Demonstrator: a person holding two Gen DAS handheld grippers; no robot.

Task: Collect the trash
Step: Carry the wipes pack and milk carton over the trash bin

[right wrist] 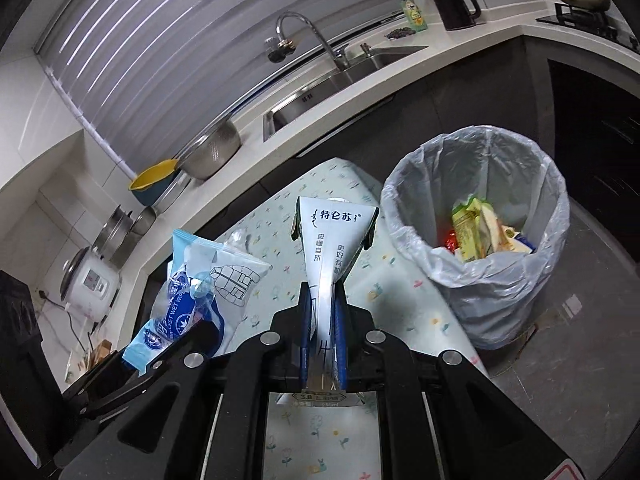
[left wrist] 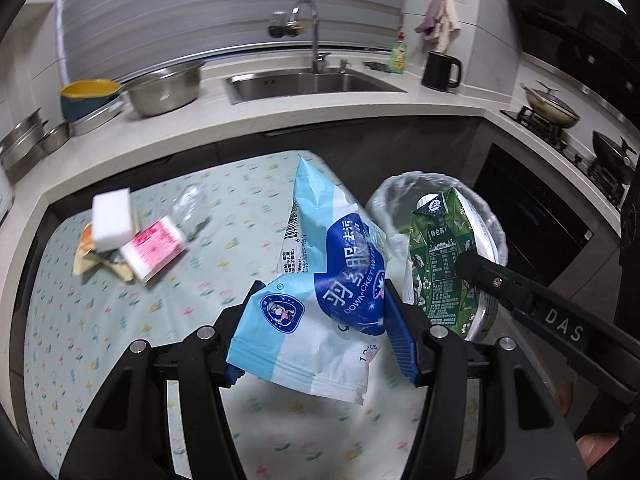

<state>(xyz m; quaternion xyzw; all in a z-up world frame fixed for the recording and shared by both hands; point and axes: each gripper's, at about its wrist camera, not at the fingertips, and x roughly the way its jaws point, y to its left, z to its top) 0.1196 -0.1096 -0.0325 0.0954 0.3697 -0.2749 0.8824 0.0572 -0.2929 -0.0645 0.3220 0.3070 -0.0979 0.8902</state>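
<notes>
My left gripper (left wrist: 322,292) is shut on a blue and white wet-wipe packet (left wrist: 320,220), which stands up between its blue pads above the floral table (left wrist: 120,340). To its right hangs a flattened green milk carton (left wrist: 436,256), pinched by my right gripper (left wrist: 460,264) in front of the bin (left wrist: 400,192). In the right wrist view the right gripper (right wrist: 324,286) is shut on the carton (right wrist: 332,236), whose white face points at me. The bag-lined bin (right wrist: 400,200) stands on the floor right of the table corner and holds several wrappers. The left gripper (right wrist: 200,328) with the packet (right wrist: 216,276) is at lower left.
On the table's far left lie a white foam block (left wrist: 112,218), a pink and white box (left wrist: 154,250), a yellow wrapper (left wrist: 86,260) and clear plastic (left wrist: 192,204). Behind runs a counter with a sink (left wrist: 304,84), a steel bowl (left wrist: 164,88) and a black kettle (left wrist: 440,70).
</notes>
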